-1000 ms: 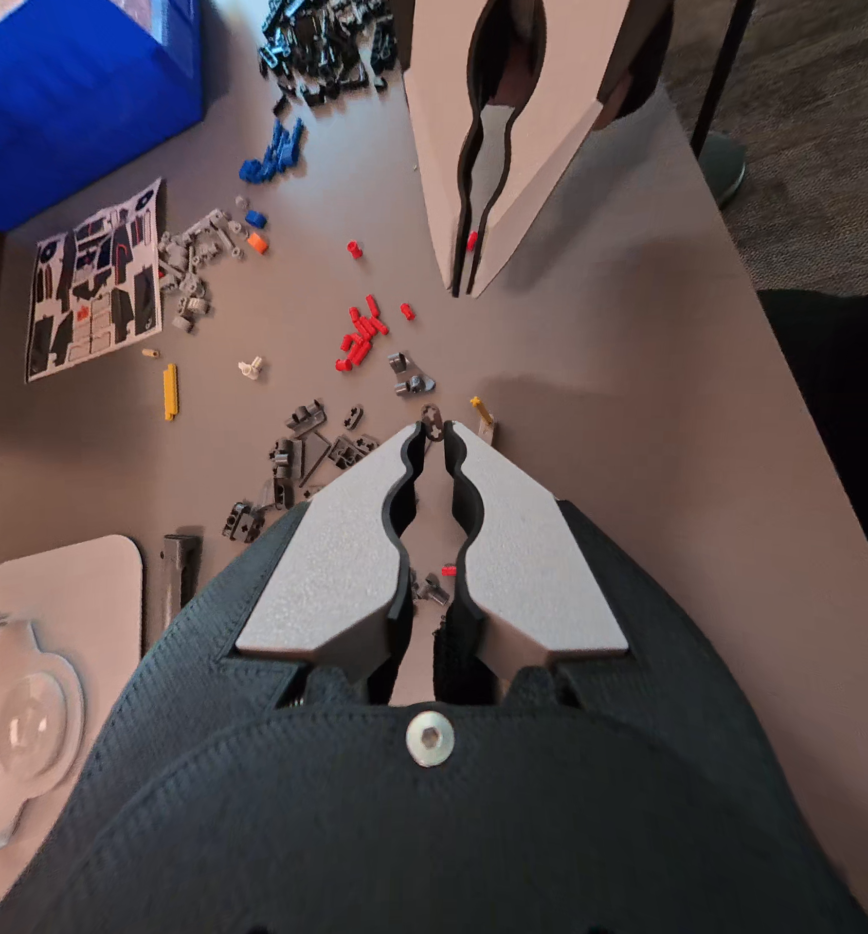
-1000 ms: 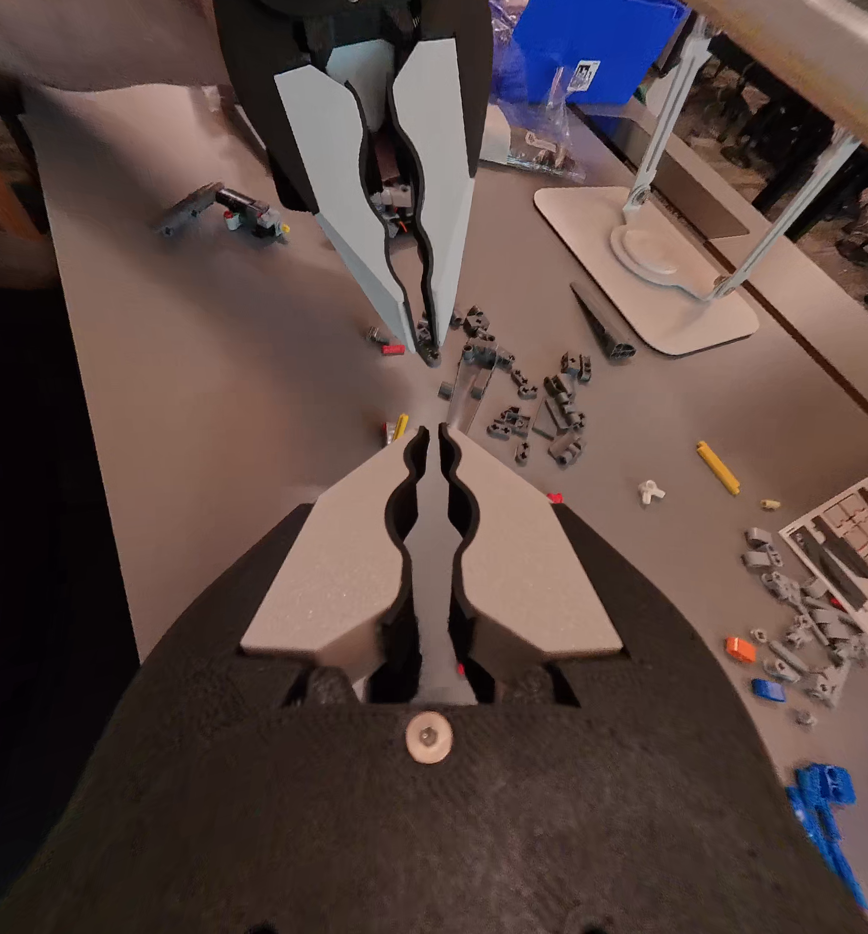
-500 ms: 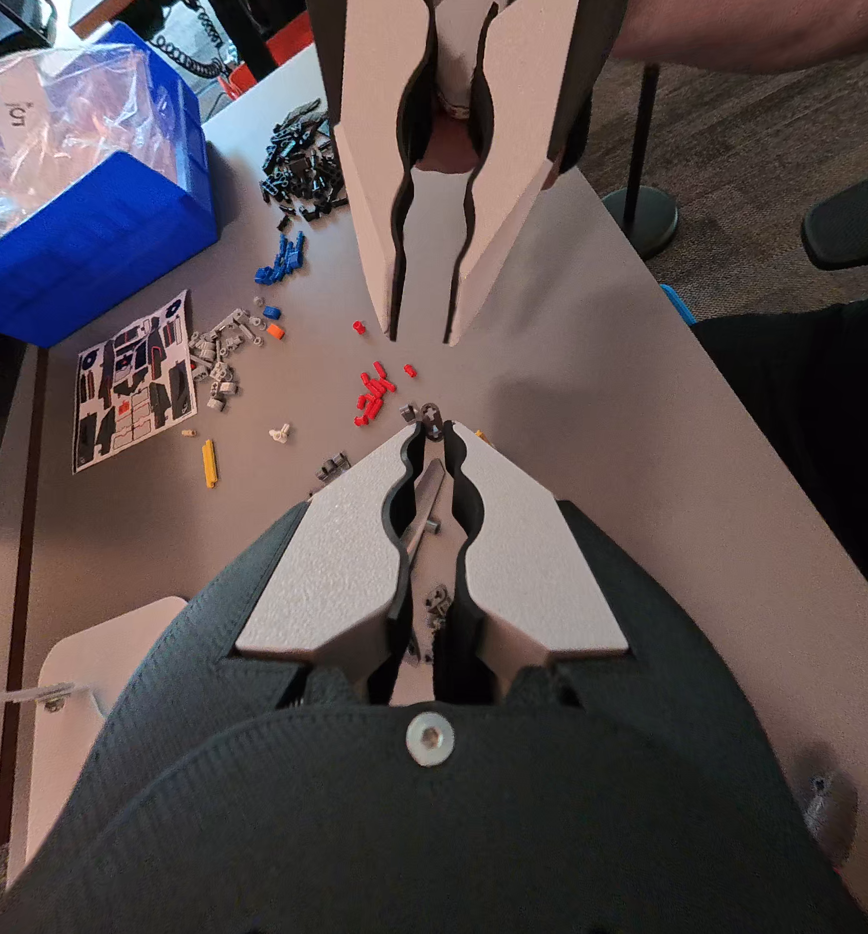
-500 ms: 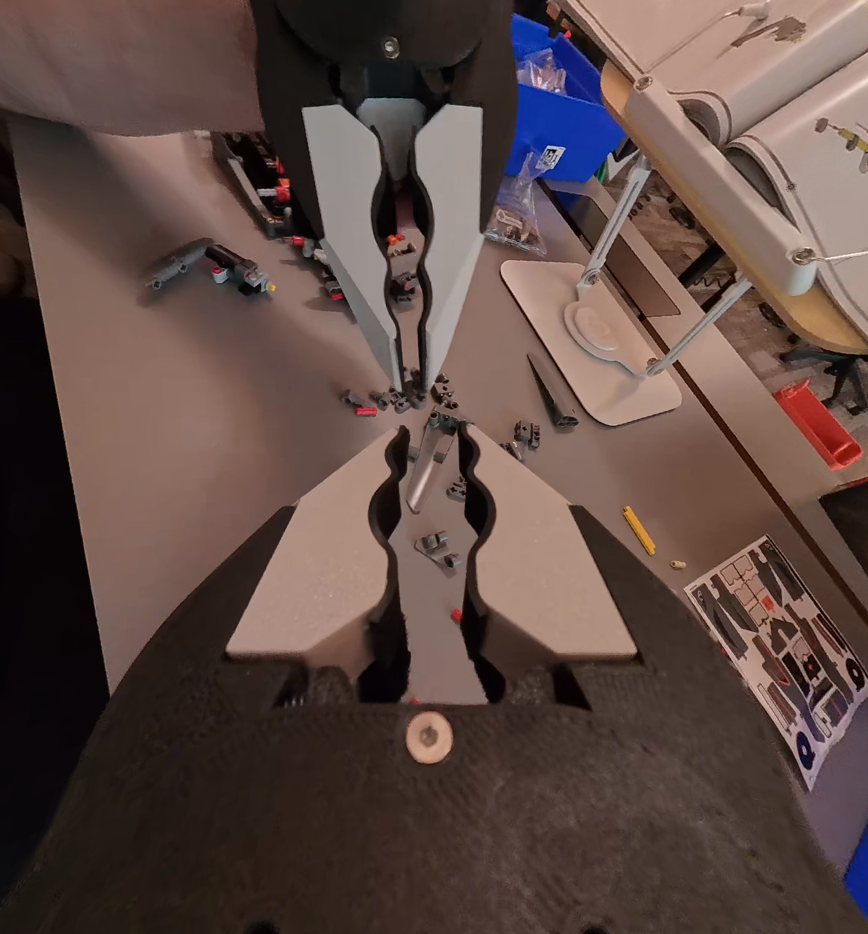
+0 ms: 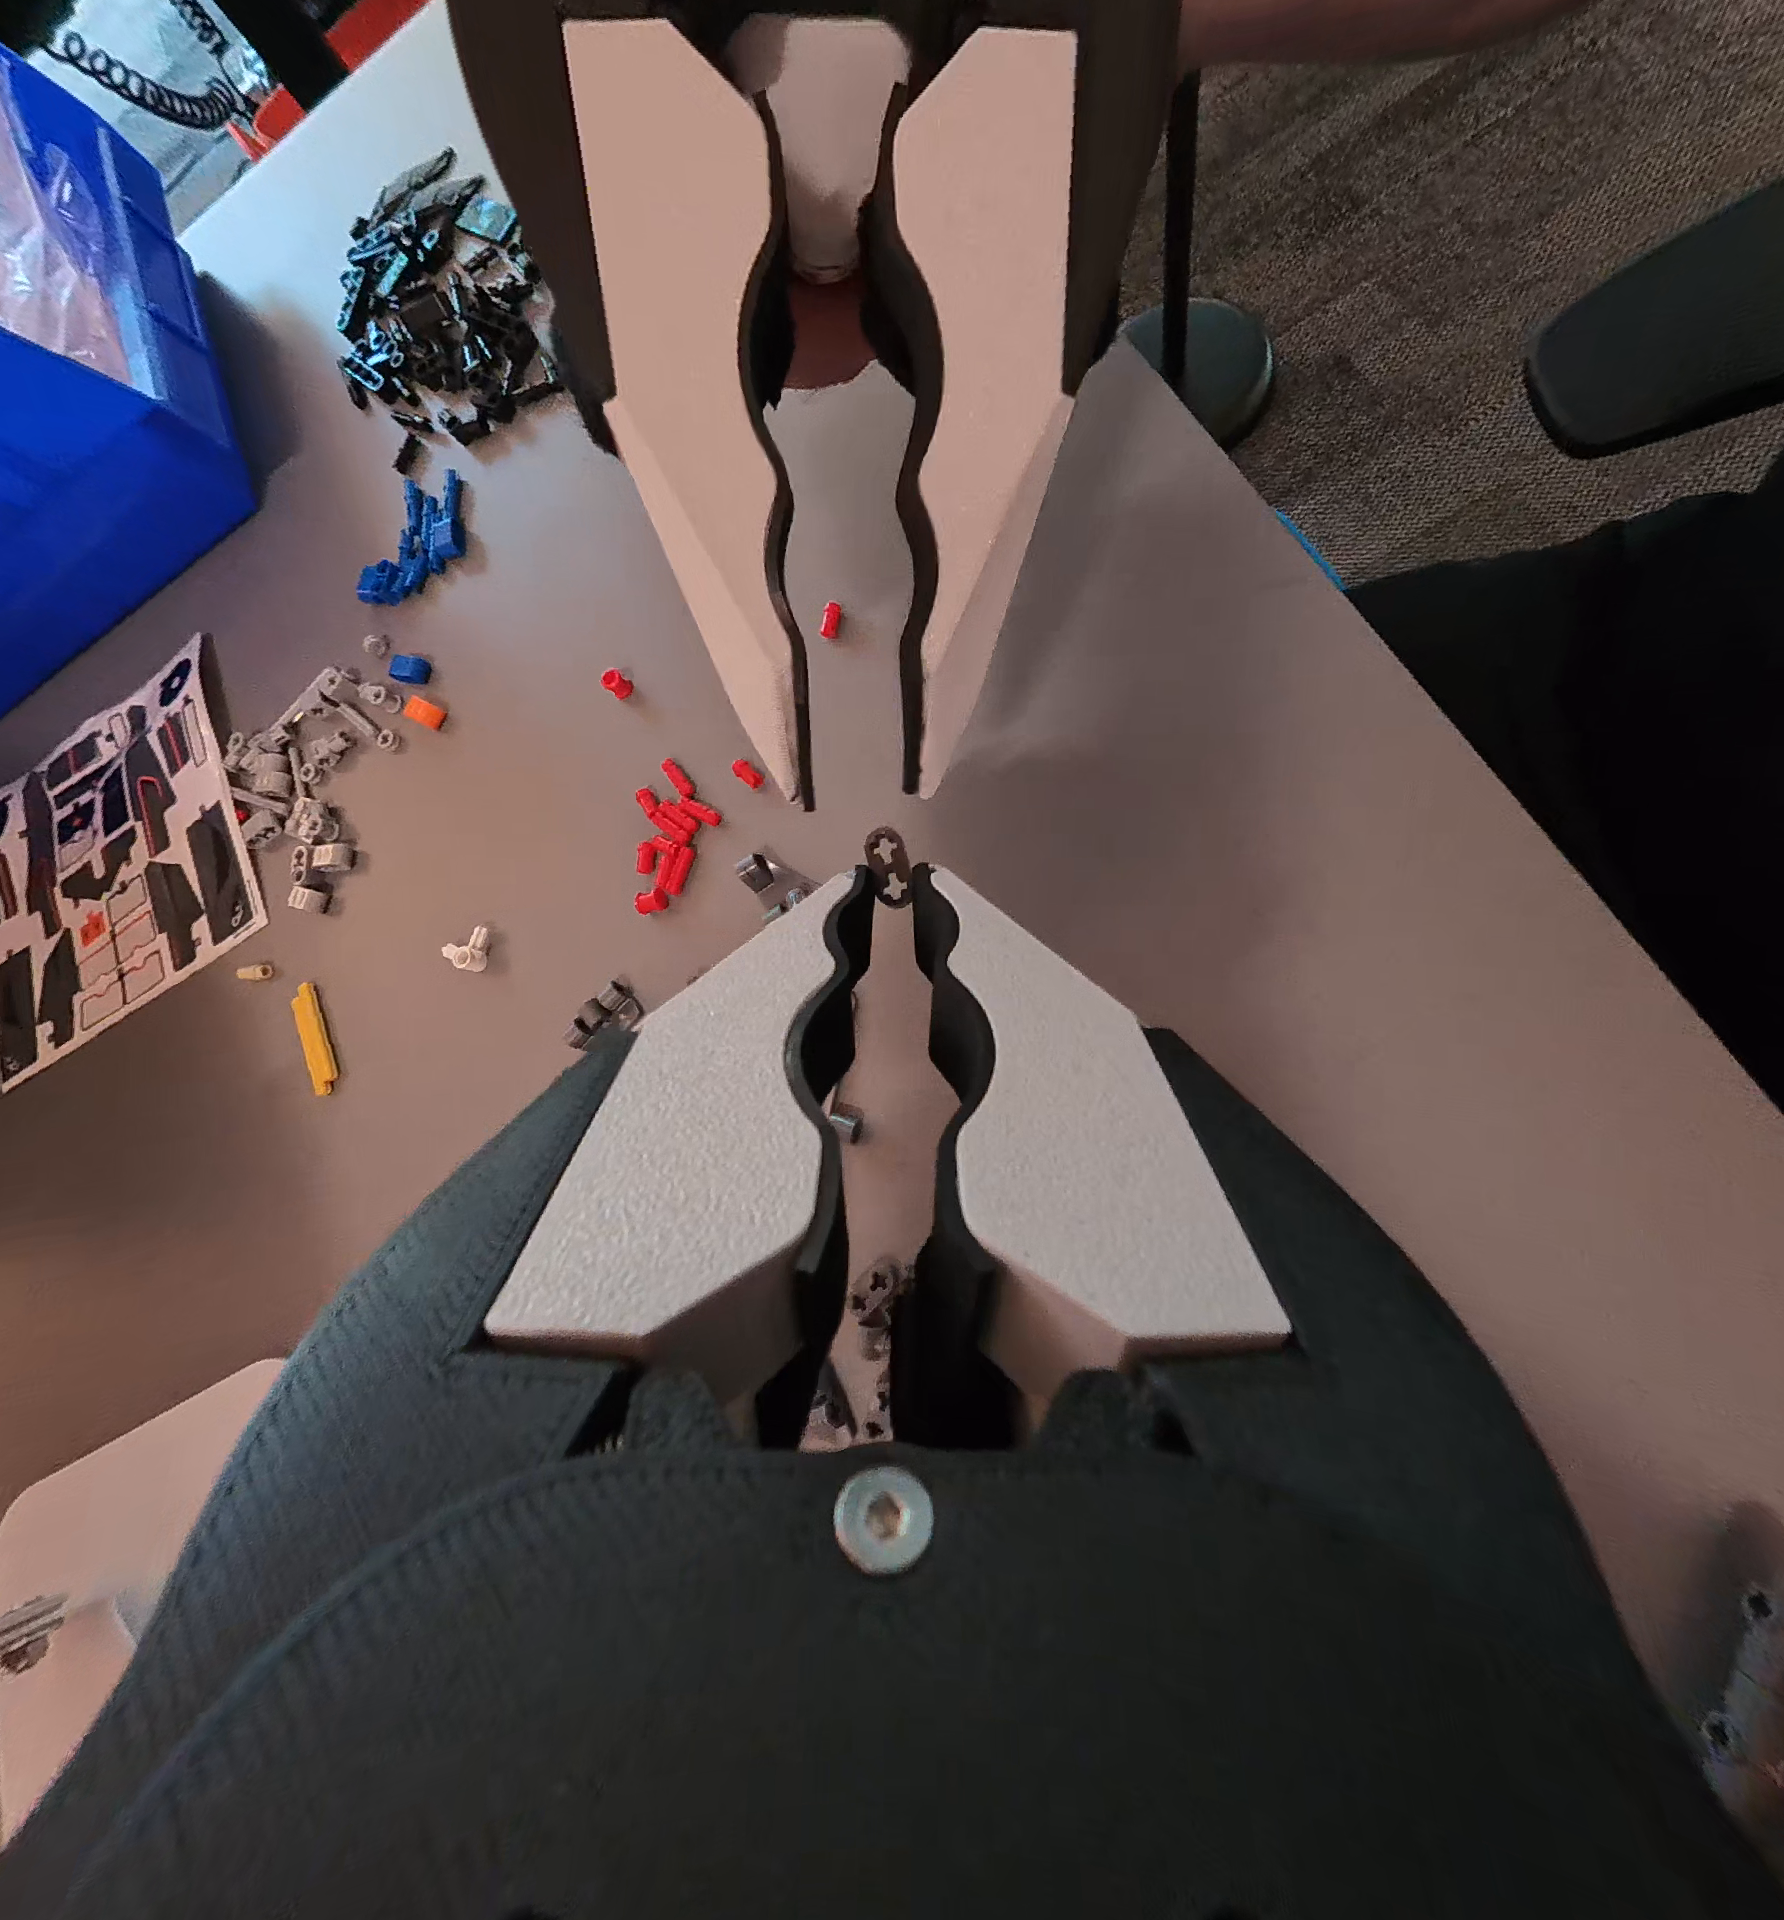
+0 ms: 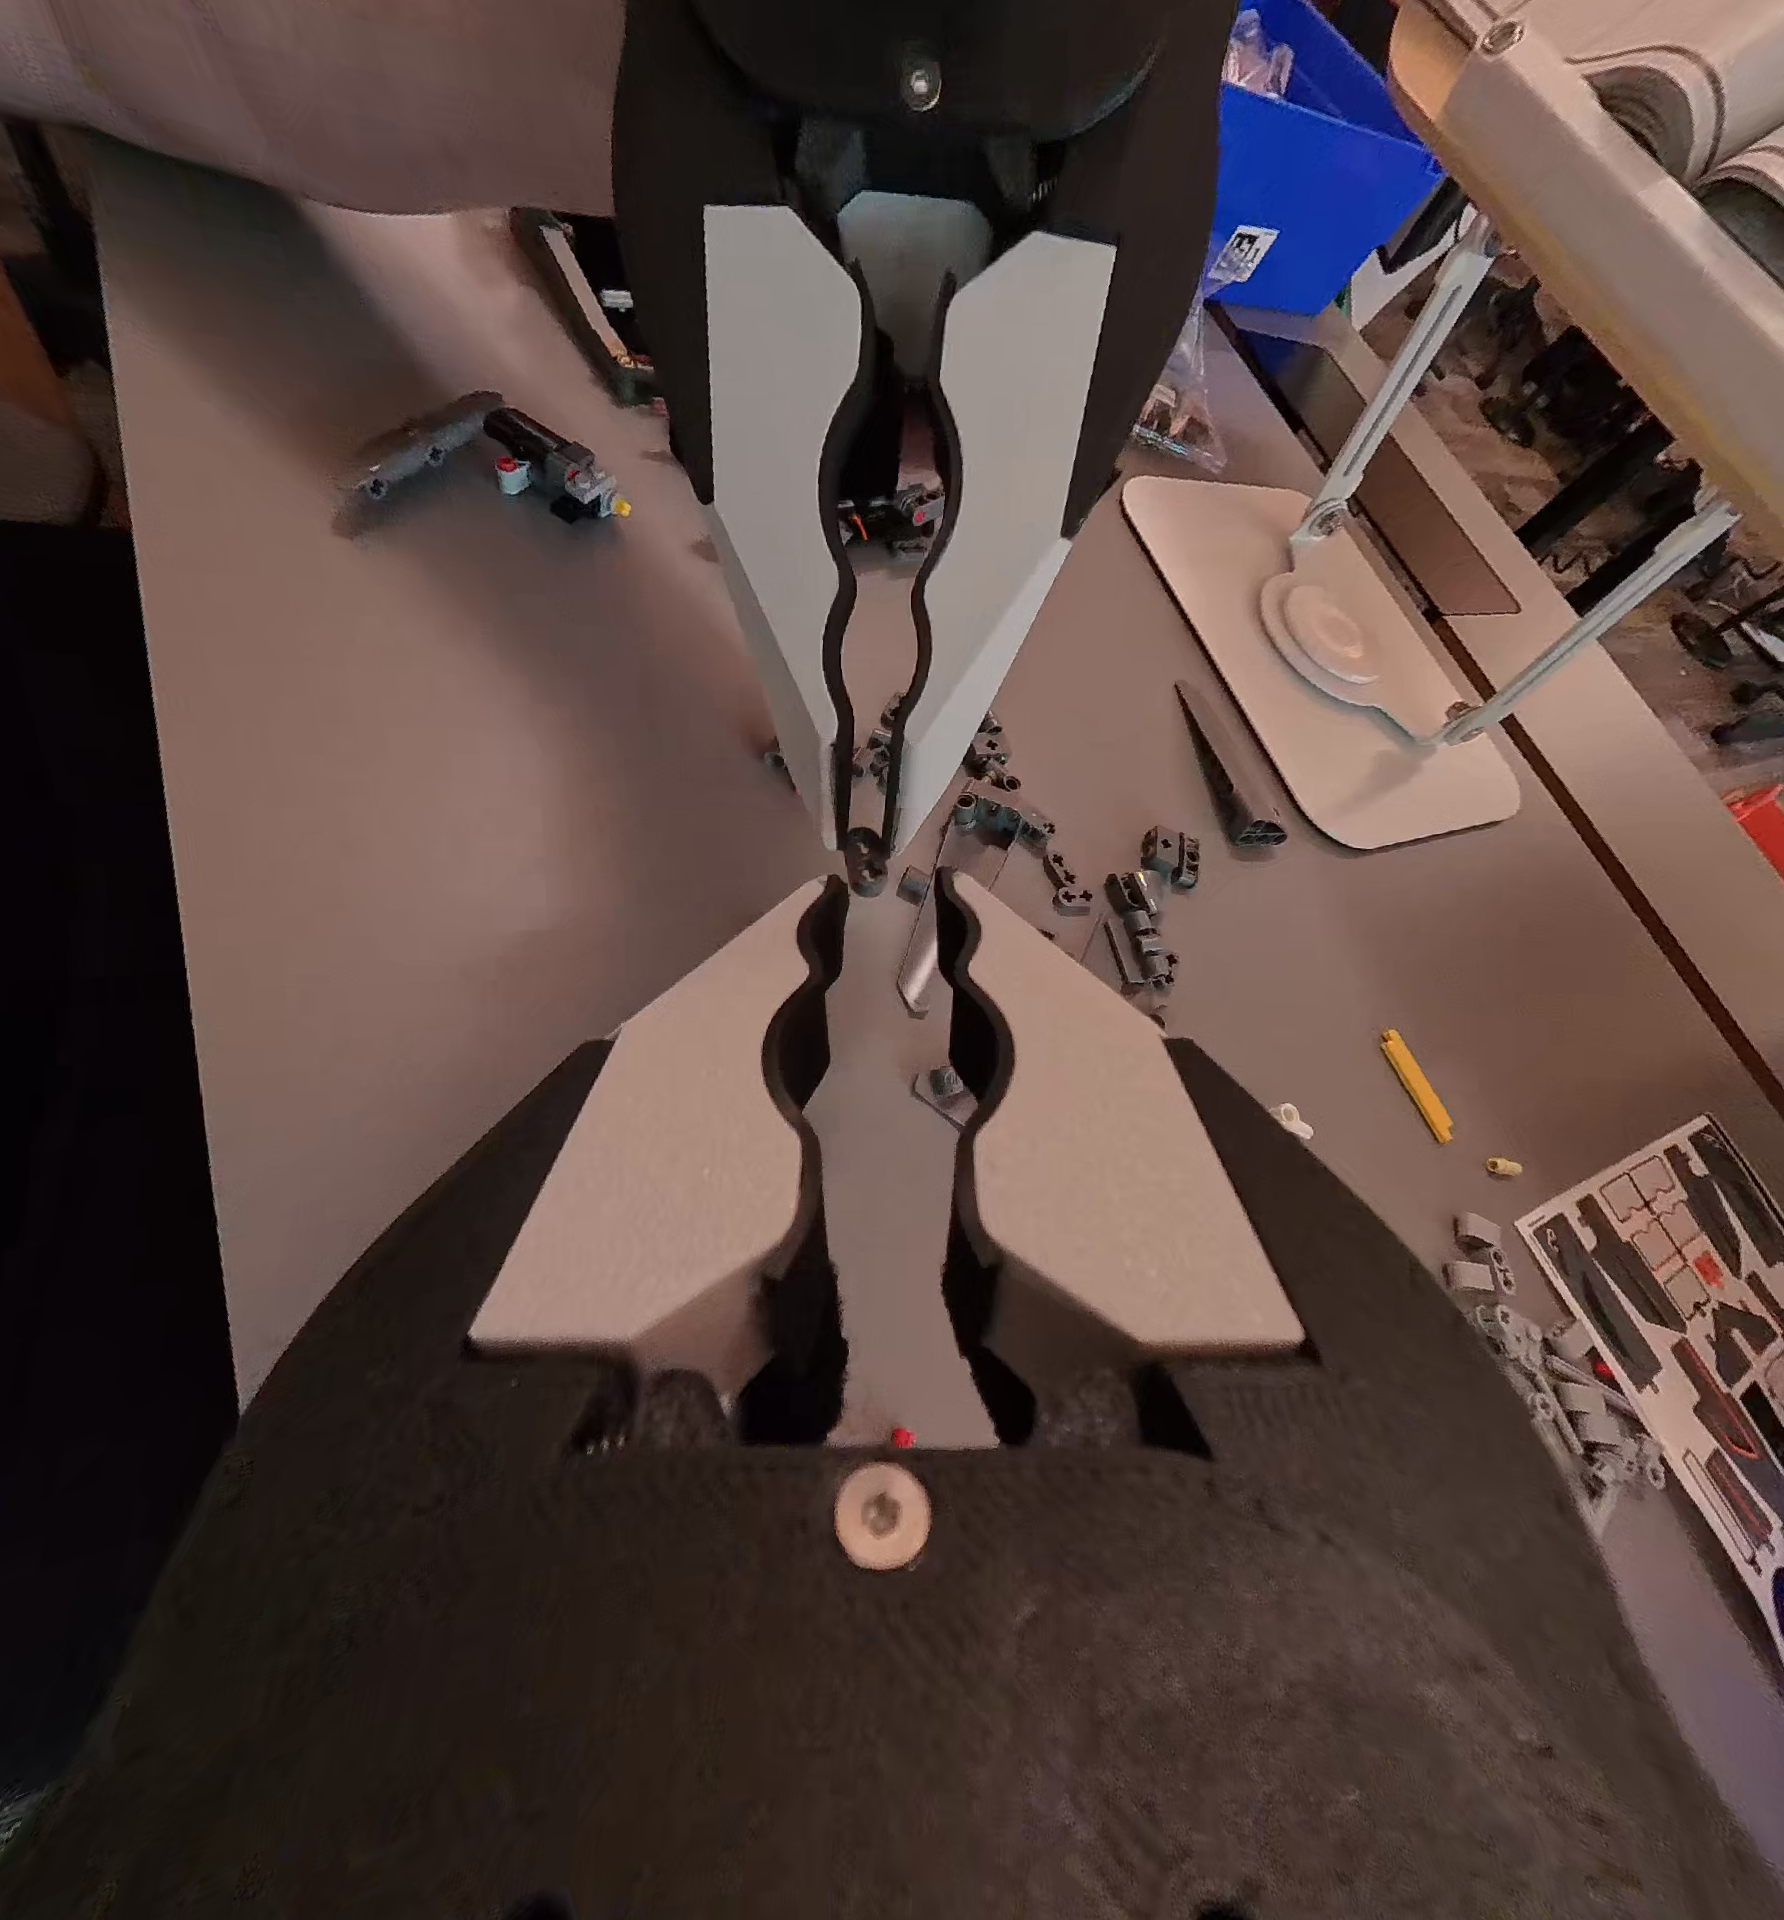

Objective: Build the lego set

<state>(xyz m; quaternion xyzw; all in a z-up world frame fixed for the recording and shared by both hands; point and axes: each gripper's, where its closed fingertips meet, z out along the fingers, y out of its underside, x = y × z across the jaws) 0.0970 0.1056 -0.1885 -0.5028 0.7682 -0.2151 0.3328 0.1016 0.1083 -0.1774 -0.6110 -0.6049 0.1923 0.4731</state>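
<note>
The left gripper [image 5: 890, 883] is pinching a small dark two-hole connector piece [image 5: 889, 871] right at its fingertips, both pads pressing on its lower half so the upper hole is poking out clear in front. Held that way, the free end is standing open to whatever meets it. The piece is hanging above the table [image 5: 1231, 935], over the middle of the top, not resting on it.

Facing it, the right gripper [image 6: 892, 896] is spread and gripping nothing, its tips just short of the connector; in the right wrist view the piece is sitting beside the left-hand fingertip [image 6: 823, 902], apart from the other. The two tools are pointing nose to nose, nearly in line, both tilted down toward the tabletop.

Below them the loose parts are lying sorted in little heaps: red pins [image 5: 672, 840] just to one side, grey pieces [image 5: 296, 774] and a sticker sheet [image 5: 103, 862] nearer the far edge, black pieces [image 5: 441, 301] and blue pieces [image 5: 415, 540] toward the corner by the blue bin [image 5: 57, 457]. A yellow bar [image 5: 312, 1039] is lying alone, and a lamp base [image 6: 1324, 644] is standing by the long edge.
</note>
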